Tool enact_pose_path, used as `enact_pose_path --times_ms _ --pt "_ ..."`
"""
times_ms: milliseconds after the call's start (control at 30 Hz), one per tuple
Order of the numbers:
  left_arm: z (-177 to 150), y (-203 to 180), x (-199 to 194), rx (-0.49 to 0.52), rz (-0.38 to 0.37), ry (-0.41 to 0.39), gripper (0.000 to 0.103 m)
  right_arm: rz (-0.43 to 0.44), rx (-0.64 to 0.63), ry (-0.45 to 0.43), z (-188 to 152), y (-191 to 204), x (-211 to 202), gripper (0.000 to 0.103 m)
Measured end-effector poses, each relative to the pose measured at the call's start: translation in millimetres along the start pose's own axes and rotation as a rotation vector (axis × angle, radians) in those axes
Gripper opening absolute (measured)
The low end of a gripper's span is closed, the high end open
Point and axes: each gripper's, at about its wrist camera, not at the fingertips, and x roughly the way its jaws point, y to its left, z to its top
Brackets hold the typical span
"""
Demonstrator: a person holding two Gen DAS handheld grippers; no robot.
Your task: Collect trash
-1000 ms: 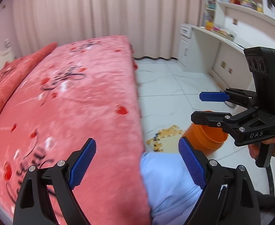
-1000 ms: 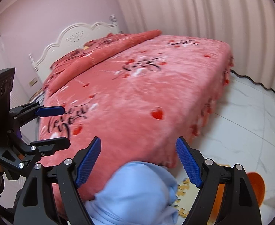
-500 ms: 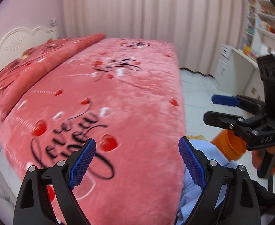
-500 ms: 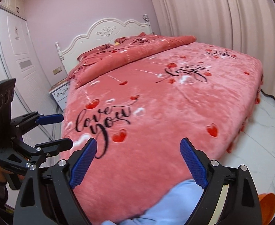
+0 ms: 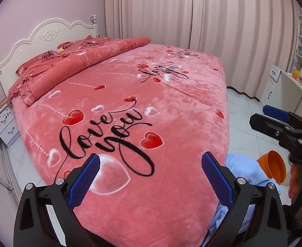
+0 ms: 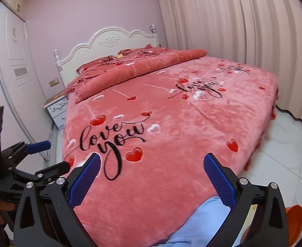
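Note:
My left gripper [image 5: 150, 174] is open and empty above the foot of a pink "love you" bed [image 5: 130, 94]. My right gripper [image 6: 152, 174] is open and empty over the same bed [image 6: 171, 111]. Each gripper shows in the other's view: the right one [image 5: 274, 121] at the right edge, the left one [image 6: 41, 160] at the left edge. An orange bin [image 5: 273, 169] stands on the floor to the right of the bed; its rim also shows in the right wrist view [image 6: 295, 224]. No trash shows on the bed.
A folded red quilt [image 5: 68, 70] and white headboard [image 5: 43, 39] are at the bed's far end. A white nightstand [image 6: 57, 110] stands left of it. Curtains [image 5: 202, 20] hang behind. A desk with shelves [image 5: 291, 86] is at right. Light blue cloth [image 6: 200, 222] is near the bed's corner.
Both grippers have swung left and upward, from the floor and bed corner to the whole bed. The orange bin has slid toward the right edge. Both jaws stay open.

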Motion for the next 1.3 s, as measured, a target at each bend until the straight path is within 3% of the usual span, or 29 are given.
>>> enact_pose_path --times_ms 167,400,800,1300 --pt "-8 8 -8 -0.07 0.033 -0.033 0.097 -0.046 0.031 -0.016 -6 -1 -5 0.098" --pt "-9 7 -10 -0.101 0.017 -0.048 0.097 -0.045 0.069 0.024 -16 -7 1 0.098" --pt "-11 -8 -12 -0.043 -0.013 -0.048 0.097 -0.043 0.058 0.031 -19 -3 5 0.098" --pt "-11 -15 -15 -0.006 0.002 -0.052 0.097 -0.032 0.049 0.039 -20 -3 5 0.098"
